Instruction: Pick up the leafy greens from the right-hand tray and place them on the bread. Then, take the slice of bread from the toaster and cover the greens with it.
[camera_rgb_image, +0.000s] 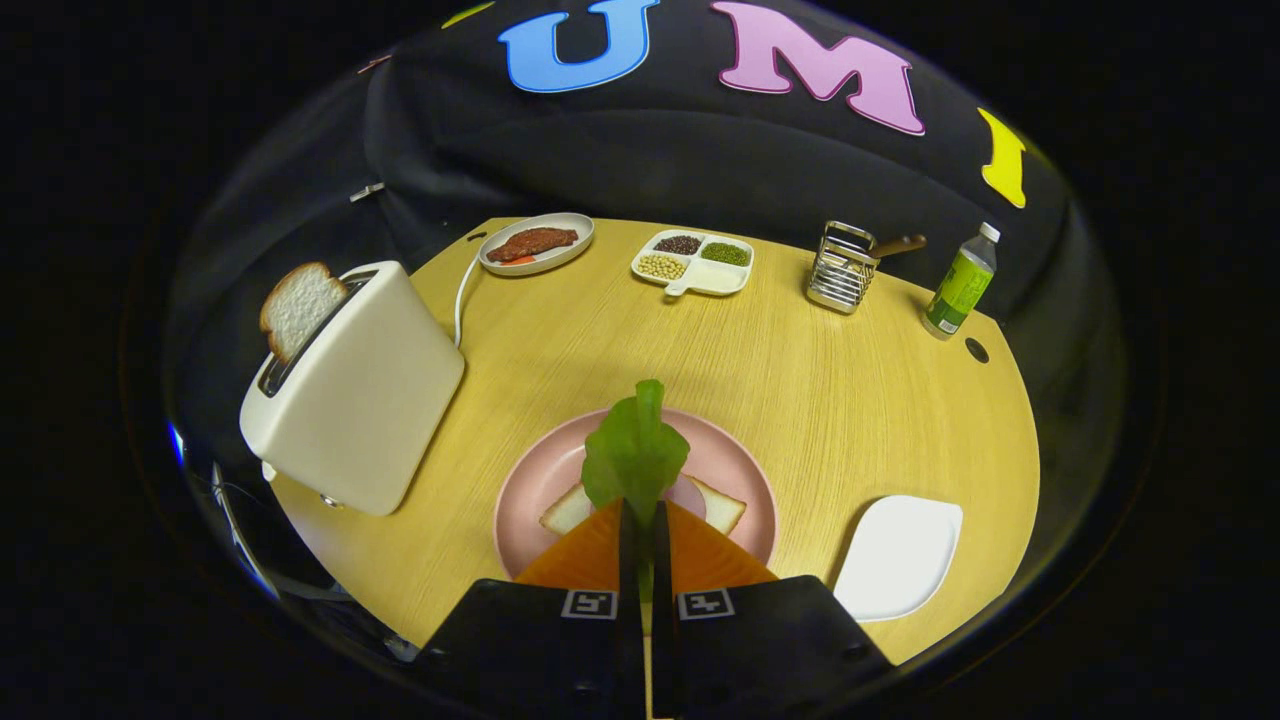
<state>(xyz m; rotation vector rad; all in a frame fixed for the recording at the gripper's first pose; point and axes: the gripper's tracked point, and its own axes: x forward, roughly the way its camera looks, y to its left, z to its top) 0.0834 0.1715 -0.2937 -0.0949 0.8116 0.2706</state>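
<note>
Gripper view: the gripper (645, 520) sits at the bottom centre of the frame with its fingers (590, 555) drawn almost together, pinching the stem end of the leafy greens (635, 450). The leaf stands up from the fingertips and runs straight ahead along the fingers' line, its long axis pointing toward the top of the frame, its narrow tip farthest away.

Directly below and just beyond the fingertips lies the pink plate (530, 480), lower centre, with the bread (565, 510) flat on it; the slice shows to either side of the leaf and fingers, one corner left, one corner right. So the leaf is lined up over the bread, and the coming move looks like a short drop straight down rather than any sideways shift. Whether the leaf's lower edge already touches the slice cannot be told, since the fingers hide that spot.

The white tray (900, 555) at lower right, just right of the fingers, lies bare on the wooden surface (820, 400).

The toaster (355, 390) stands at middle left, tilted in this lens, with the second slice of bread (298, 308) sticking up from its slot at upper left. It lies ahead and to the left of the fingers, well apart from the plate, so the second fetch will call for a swing left.
</note>
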